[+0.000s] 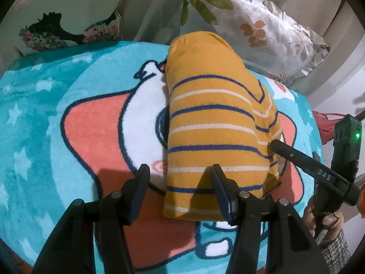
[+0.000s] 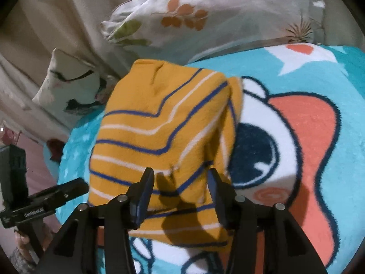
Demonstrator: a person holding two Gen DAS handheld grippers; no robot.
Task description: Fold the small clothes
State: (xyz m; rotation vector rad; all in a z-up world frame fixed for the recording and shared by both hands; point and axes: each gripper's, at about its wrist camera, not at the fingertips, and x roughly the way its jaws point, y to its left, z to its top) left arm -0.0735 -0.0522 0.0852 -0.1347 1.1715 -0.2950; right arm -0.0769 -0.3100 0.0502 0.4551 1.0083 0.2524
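A mustard-yellow garment (image 1: 216, 118) with blue and white stripes lies folded into a long narrow bundle on a turquoise cartoon blanket (image 1: 34, 114). My left gripper (image 1: 180, 171) stands open over its near end, the right fingertip above the cloth and the left one beside its left edge. One black finger (image 1: 296, 157) of the right gripper reaches in from the right and meets the bundle's right edge. In the right wrist view the garment (image 2: 159, 125) fills the middle, and my right gripper (image 2: 180, 173) is open just above its near part, gripping nothing.
A floral pillow (image 1: 262, 29) leans at the back right behind the garment, and a cushion with a dark print (image 1: 57, 22) at the back left. Something red (image 1: 326, 123) lies past the blanket's right edge. A hand (image 1: 319, 217) holds the right gripper's handle.
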